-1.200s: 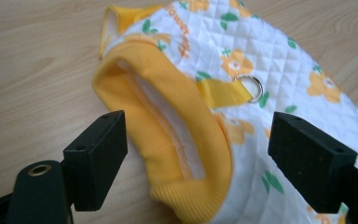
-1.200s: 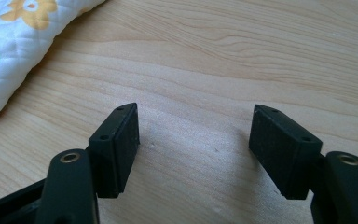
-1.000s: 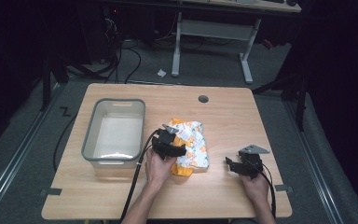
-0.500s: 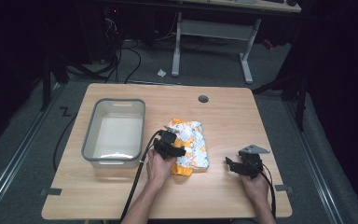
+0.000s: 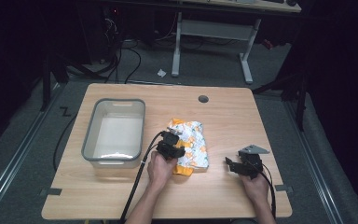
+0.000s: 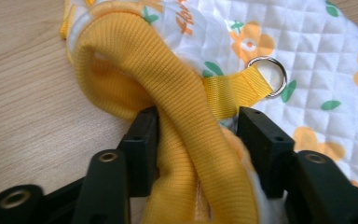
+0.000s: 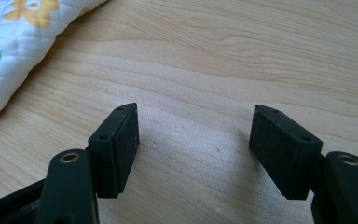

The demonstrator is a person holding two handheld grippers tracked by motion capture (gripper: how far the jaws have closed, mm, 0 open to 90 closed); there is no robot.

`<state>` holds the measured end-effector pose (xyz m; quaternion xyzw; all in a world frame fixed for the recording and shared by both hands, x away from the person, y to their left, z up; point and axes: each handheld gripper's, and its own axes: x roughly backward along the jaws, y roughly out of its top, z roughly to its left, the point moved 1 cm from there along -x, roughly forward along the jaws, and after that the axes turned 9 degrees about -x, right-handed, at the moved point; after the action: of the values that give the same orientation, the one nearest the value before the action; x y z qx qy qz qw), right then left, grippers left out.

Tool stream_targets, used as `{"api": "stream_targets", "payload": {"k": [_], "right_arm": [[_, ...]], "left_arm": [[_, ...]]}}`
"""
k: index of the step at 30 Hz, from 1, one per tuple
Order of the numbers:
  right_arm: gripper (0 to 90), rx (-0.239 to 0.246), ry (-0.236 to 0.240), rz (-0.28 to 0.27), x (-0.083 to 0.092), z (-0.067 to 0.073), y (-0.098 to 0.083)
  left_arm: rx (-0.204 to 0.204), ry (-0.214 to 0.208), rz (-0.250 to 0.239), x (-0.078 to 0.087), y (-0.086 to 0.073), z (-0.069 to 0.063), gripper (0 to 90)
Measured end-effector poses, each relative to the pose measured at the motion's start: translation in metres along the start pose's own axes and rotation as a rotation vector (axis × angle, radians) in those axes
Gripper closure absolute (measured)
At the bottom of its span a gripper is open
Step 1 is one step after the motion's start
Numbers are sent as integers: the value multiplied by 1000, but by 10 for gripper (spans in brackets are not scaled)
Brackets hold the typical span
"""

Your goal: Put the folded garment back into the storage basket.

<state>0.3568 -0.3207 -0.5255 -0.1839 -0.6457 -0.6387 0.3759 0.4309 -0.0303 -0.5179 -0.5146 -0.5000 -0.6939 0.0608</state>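
Note:
A white quilted cloth item with orange flowers and yellow trim lies at the table's middle. In the left gripper view its thick yellow ribbed cuff runs between my jaws, beside a yellow strap with a metal ring. My left gripper is shut on that cuff at the item's near left end. My right gripper rests low over bare wood to the right, open and holding nothing. A corner of the quilted cloth lies off to its left.
A clear plastic bin with nothing in it stands on the left of the table, close to my left hand. A round cable hole sits near the far edge. Cables trail from both grippers toward the near edge.

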Motion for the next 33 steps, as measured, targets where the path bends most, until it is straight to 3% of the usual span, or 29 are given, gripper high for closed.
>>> {"api": "stream_targets", "payload": {"k": [7,11,20,29,33], "right_arm": [[334,0,0,0,0,0,0],[332,-2,0,1,0,0,0],[332,-2,0,1,0,0,0],[332,-2,-1,1,0,0,0],[332,-3,-1,1,0,0,0]], "left_arm": [[8,-33,-2,1,0,-2,698],[15,-48,-1,1,0,-1,714],[5,-37,-26,5,-3,-4,745],[3,-56,-73,15,-1,-5,755],[-3,-75,-86,26,2,-5,755]]}}
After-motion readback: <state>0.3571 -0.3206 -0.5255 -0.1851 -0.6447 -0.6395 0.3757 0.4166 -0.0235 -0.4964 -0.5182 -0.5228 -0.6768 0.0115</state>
